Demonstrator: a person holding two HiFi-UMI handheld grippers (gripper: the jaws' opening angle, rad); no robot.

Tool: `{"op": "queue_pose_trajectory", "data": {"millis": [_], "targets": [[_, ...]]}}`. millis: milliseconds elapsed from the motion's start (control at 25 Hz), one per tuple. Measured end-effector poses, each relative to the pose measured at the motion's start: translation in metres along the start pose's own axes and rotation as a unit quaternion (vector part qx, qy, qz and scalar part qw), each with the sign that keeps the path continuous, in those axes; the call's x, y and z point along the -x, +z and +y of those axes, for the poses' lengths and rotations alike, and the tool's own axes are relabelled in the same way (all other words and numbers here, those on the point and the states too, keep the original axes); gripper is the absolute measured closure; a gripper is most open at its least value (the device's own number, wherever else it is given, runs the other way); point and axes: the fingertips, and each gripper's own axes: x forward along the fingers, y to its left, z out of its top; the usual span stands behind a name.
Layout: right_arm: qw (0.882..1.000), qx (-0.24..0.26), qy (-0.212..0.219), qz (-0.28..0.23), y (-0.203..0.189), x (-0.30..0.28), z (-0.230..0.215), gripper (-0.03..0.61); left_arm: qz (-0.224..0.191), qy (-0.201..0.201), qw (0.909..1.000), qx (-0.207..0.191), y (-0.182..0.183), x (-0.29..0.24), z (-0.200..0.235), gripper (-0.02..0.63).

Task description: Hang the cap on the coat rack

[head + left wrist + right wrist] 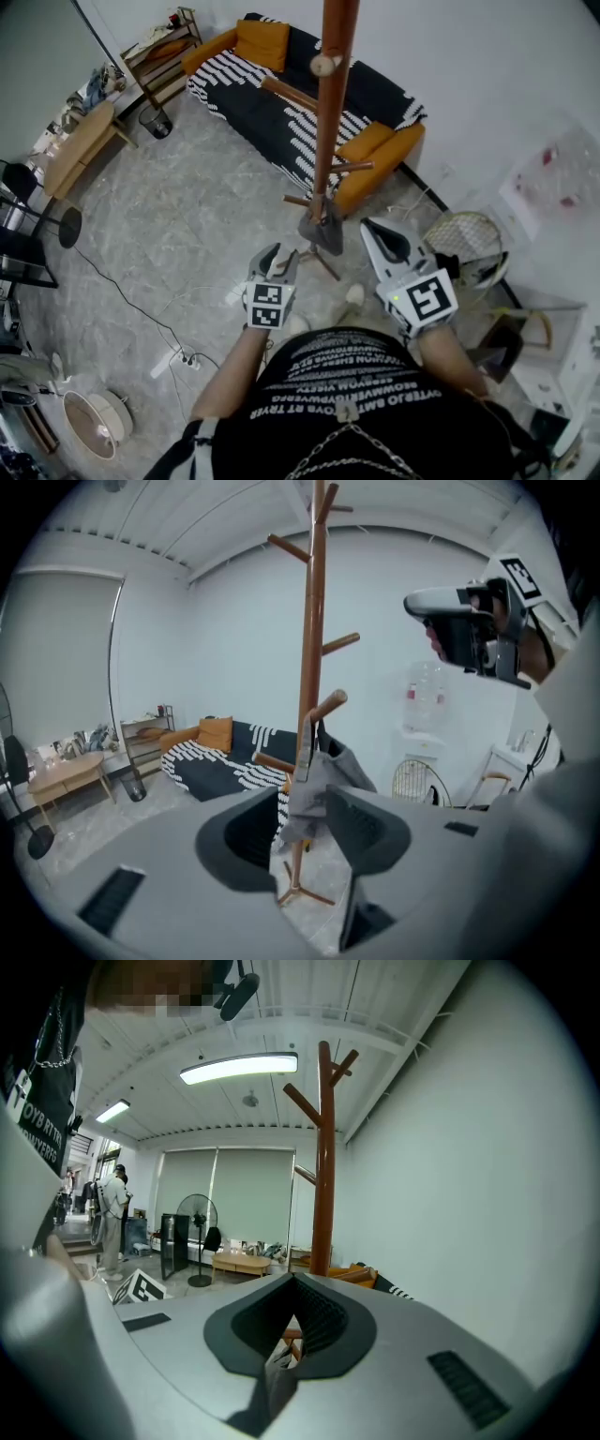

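A brown wooden coat rack (330, 112) stands right in front of me, with pegs sticking out at several heights (314, 621). A grey cap (322, 231) hangs from a low peg, and in the left gripper view the cap (317, 785) dangles just beyond the jaws. My left gripper (278, 258) is open; its fingers (370, 832) stand wide and do not touch the cap. To the right of the pole, my right gripper (389, 242) has its jaws together and holds nothing. In the right gripper view, the right gripper (289, 1333) points up along the pole (323, 1166).
A striped sofa (281, 89) with orange cushions stands behind the rack. A round wire basket (469, 239) sits by the right wall and a wooden table (80, 145) at far left. A cable (141, 309) crosses the floor. A person (112, 1213) and a standing fan (197, 1232) are far off.
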Motion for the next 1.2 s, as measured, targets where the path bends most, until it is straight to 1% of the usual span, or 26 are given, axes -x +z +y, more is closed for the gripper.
{"op": "queue_pose_trajectory", "data": {"millis": [160, 240, 400, 520, 640, 840, 1040, 1200], "targets": [[1.000, -0.002, -0.005, -0.002, 0.000, 0.001, 0.003, 0.575, -0.047, -0.001, 0.9988, -0.013, 0.047, 0.021, 0.003, 0.464], [1.000, -0.004, -0.009, -0.004, 0.000, 0.003, 0.005, 0.575, -0.068, -0.001, 0.9975, -0.018, 0.066, 0.034, 0.003, 0.506], [1.000, -0.004, -0.015, -0.005, 0.000, 0.007, 0.006, 0.575, -0.109, 0.017, 0.9936, -0.025, 0.103, 0.064, 0.008, 0.579], [1.000, -0.009, -0.022, -0.020, 0.004, 0.007, 0.007, 0.575, -0.131, 0.031, 0.9903, -0.036, 0.126, 0.084, 0.012, 0.603], [0.999, -0.010, -0.027, -0.015, 0.004, 0.008, 0.008, 0.575, -0.149, 0.035, 0.9872, -0.044, 0.146, 0.102, 0.016, 0.611], [0.999, -0.012, -0.032, -0.015, 0.007, 0.007, 0.010, 0.575, -0.167, 0.026, 0.9846, -0.045, 0.170, 0.123, 0.021, 0.611], [0.999, -0.006, -0.034, -0.016, 0.007, 0.004, 0.016, 0.575, -0.182, 0.019, 0.9822, -0.041, 0.183, 0.138, 0.023, 0.611], [0.999, -0.005, -0.036, -0.016, 0.012, 0.003, 0.020, 0.575, -0.186, 0.014, 0.9817, -0.036, 0.188, 0.142, 0.024, 0.611]]}}
